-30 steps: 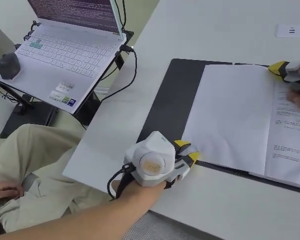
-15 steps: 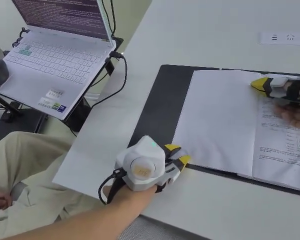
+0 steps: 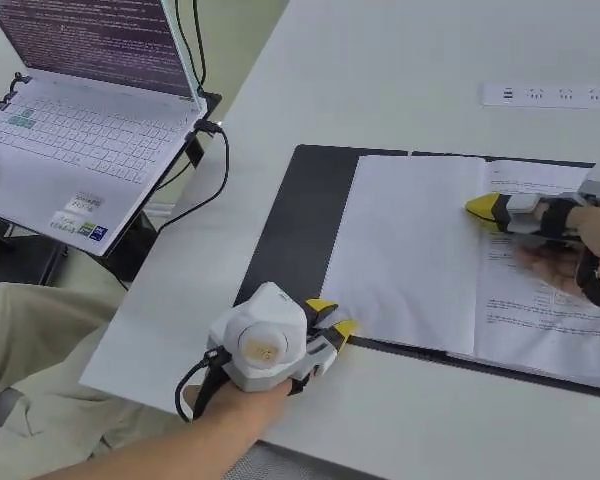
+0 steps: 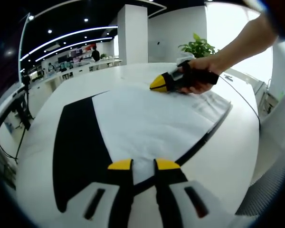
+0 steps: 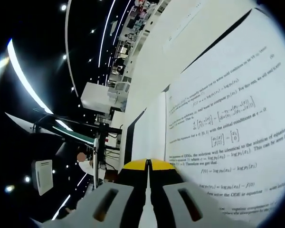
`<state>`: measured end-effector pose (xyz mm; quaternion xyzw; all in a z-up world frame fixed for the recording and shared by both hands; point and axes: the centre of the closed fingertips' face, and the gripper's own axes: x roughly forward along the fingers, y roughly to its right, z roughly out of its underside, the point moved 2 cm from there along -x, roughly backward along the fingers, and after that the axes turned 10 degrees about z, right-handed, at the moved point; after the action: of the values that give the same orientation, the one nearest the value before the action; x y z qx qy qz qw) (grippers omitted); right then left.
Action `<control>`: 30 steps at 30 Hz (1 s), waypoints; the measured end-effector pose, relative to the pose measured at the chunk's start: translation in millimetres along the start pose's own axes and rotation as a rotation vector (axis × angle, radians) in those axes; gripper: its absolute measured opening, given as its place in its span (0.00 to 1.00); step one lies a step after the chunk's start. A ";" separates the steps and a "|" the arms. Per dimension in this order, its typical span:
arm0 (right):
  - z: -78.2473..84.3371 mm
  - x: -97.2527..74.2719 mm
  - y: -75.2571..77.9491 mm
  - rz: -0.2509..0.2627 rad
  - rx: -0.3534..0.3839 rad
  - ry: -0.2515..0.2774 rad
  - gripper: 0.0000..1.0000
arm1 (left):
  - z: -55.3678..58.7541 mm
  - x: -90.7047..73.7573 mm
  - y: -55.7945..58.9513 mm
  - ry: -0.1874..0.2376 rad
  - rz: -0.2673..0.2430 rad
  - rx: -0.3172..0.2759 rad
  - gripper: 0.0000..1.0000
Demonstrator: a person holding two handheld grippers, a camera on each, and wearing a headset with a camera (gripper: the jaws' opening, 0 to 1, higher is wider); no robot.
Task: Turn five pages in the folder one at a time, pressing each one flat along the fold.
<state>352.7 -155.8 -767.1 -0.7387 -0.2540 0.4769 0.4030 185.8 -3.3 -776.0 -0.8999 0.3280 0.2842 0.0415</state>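
Slide the right gripper (image 3: 480,207), jaws squeezed shut, slowly down the fold (image 3: 477,300). The left gripper (image 3: 332,318), jaws slightly apart and empty, should pin the page (image 3: 410,250) at its corner.

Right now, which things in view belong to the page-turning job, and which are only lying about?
Belong to the job:
- black folder
- turned blank page
- printed page
- left tongs, at the blank page's near corner
- right tongs, shut, tip by the fold

Only lying about:
- laptop
- socket strip
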 end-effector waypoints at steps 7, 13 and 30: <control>20.8 -11.1 -0.2 -0.027 0.017 -0.030 0.00 | -0.8 0.1 0.9 0.001 -0.002 -0.005 0.16; 39.1 -18.3 -1.2 -0.031 -0.004 -0.069 0.00 | -1.4 -0.2 1.6 0.004 -0.005 -0.007 0.15; 71.5 -30.3 -2.7 -0.027 -0.014 -0.098 0.00 | -0.8 -0.3 -0.2 0.002 -0.005 -0.007 0.16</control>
<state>275.1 -152.1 -765.5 -0.7138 -0.2869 0.5052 0.3912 186.1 -3.1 -775.3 -0.9013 0.3246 0.2842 0.0386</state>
